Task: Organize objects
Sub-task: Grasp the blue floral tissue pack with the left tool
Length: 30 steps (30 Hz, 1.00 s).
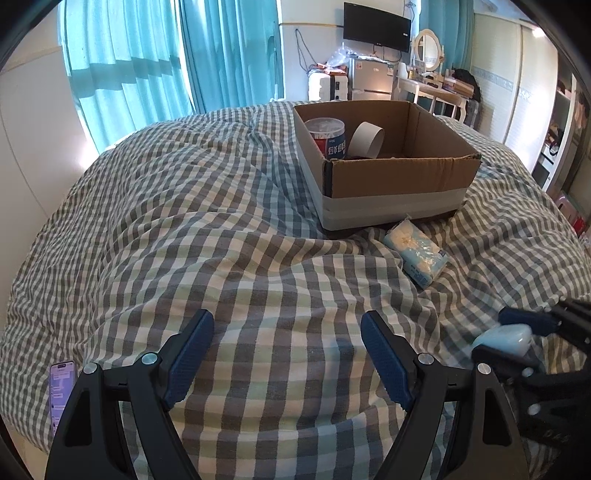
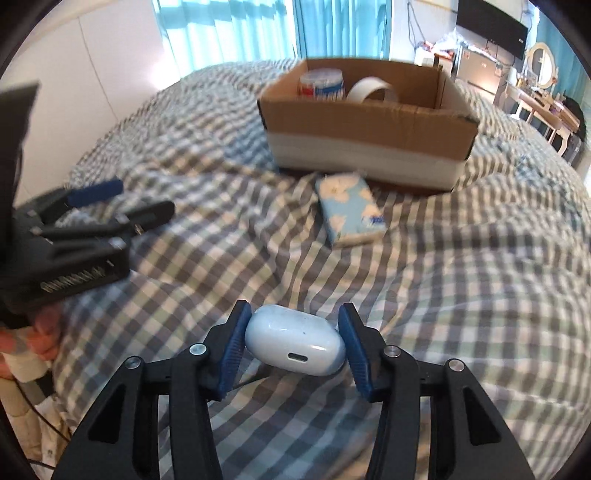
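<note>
A light blue earbud case (image 2: 295,341) sits between the pads of my right gripper (image 2: 293,325), which is shut on it just above the checked bedspread; it also shows in the left wrist view (image 1: 504,338). My left gripper (image 1: 288,332) is open and empty over the bedspread; it also shows in the right wrist view (image 2: 122,203). An open cardboard box (image 1: 399,177) (image 2: 365,122) stands farther back with a red-and-blue can (image 1: 328,138) (image 2: 321,85) and a white tape roll (image 1: 367,138) (image 2: 369,90) inside. A blue tissue pack (image 1: 415,254) (image 2: 351,212) lies in front of the box.
A phone (image 1: 61,391) with a lit screen lies on the bed at the lower left. Teal curtains (image 1: 147,62) hang behind the bed. A small fridge (image 1: 371,79), a TV (image 1: 376,26) and a dressing table (image 1: 439,88) stand at the far wall.
</note>
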Motion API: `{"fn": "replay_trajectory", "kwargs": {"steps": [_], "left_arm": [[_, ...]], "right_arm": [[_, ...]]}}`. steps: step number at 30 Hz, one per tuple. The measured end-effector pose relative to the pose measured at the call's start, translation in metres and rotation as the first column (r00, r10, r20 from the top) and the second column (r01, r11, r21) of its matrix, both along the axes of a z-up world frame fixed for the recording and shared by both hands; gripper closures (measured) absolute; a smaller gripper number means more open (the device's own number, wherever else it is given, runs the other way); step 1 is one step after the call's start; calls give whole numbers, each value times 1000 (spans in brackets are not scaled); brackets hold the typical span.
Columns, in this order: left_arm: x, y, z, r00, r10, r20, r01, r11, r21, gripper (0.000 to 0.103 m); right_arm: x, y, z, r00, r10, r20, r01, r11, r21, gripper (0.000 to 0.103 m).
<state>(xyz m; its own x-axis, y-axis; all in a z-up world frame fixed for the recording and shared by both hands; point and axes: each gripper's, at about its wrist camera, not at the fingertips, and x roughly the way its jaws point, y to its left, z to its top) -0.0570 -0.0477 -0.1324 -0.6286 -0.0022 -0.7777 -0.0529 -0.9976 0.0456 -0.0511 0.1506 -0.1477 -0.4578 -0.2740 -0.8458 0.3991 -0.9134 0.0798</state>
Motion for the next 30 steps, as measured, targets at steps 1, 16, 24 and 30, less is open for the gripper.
{"fn": "replay_trajectory", "kwargs": {"steps": [1, 16, 24, 30], "left_arm": [[0, 1, 0, 1000, -2, 1, 2, 1000, 1, 19], [-30, 67, 5, 997, -82, -2, 82, 995, 57, 19], [-66, 114, -13, 994, -108, 26, 104, 987, 119, 19], [-89, 134, -38, 990, -118, 76, 110, 989, 97, 19]], "right_arm": [[1, 2, 5, 1000, -3, -11, 3, 1000, -8, 54], [-35, 65, 58, 978, -147, -147, 144, 989, -31, 54], [-75, 93, 57, 969, -194, -152, 191, 981, -37, 54], [-110, 108, 43, 973, -202, -111, 198, 979, -47, 54]]}}
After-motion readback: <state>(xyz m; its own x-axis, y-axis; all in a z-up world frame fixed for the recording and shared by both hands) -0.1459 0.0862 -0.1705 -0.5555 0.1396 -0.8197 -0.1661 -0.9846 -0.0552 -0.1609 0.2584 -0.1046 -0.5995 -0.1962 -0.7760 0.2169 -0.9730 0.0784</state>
